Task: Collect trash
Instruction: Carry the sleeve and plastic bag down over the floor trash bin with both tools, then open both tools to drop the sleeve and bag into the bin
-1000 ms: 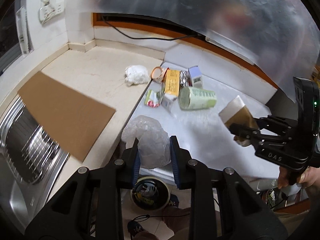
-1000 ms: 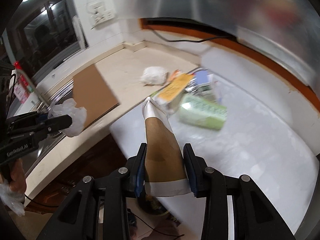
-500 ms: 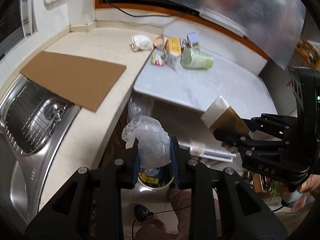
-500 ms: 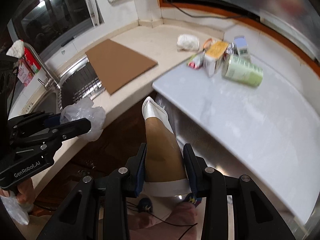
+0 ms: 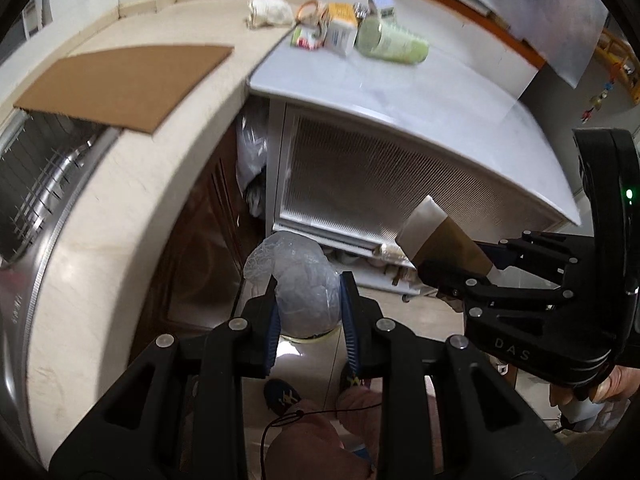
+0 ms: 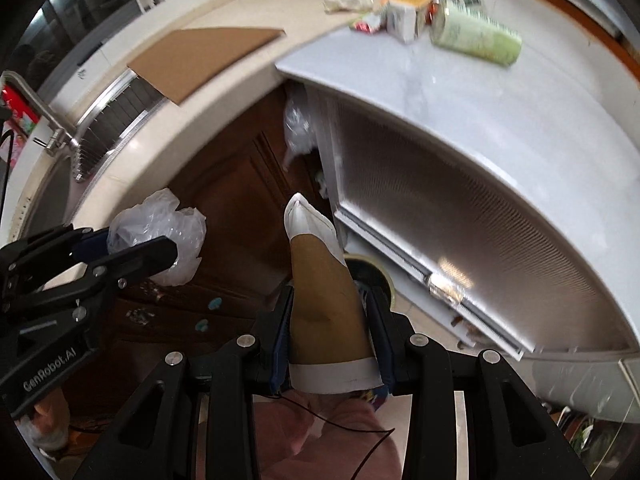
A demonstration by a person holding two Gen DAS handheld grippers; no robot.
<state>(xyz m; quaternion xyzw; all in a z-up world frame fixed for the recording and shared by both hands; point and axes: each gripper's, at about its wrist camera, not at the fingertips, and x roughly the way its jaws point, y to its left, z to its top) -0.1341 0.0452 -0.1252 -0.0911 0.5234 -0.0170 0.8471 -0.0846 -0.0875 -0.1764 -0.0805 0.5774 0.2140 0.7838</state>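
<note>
My left gripper (image 5: 308,284) is shut on a crumpled clear plastic bag (image 5: 296,280), held above a round bin (image 5: 308,338) on the floor. The bag also shows in the right wrist view (image 6: 160,232). My right gripper (image 6: 330,296) is shut on a flattened brown and white paper cup (image 6: 324,300), over the bin (image 6: 374,272). The cup also shows in the left wrist view (image 5: 436,236), to the right of the bag. More trash lies on the counter: a green cup (image 5: 390,42), a small carton (image 5: 340,26), a white wad (image 5: 268,12).
A white appliance (image 5: 400,184) with a ribbed front stands under the white top (image 6: 460,100). A cardboard sheet (image 5: 124,80) lies by the steel sink (image 5: 36,176). Brown cabinet doors (image 6: 240,208) stand to the left. The person's knees and shoes are below.
Both grippers have pulled back from the counter and dropped lower, toward the floor bin. Each keeps hold of its item.
</note>
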